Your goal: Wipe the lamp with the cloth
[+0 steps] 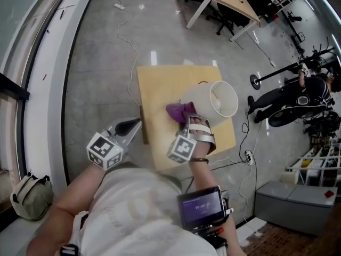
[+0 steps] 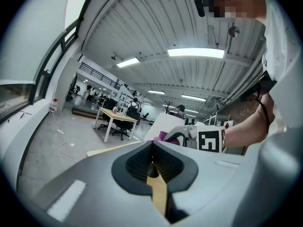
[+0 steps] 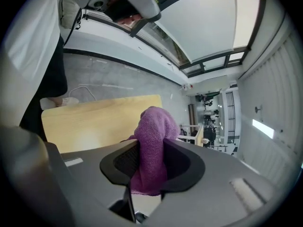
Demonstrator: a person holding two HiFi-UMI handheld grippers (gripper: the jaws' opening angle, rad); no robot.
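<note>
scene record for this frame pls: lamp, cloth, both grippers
lamp: white shade, on the wooden table
cloth: purple, beside the shade; contact unclear
right gripper: shut on cloth
left gripper: jaws together, empty, at the table's left edge in the head view

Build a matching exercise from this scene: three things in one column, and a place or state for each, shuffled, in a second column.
Things:
1. purple terry cloth
2. white fabric-shaded lamp
3. left gripper

Places or states:
A. jaws together, nothing between them
B. clamped between the jaws of the right gripper
C. on the light wooden table, beside the cloth

Pairs: 1-B, 2-C, 3-A
</note>
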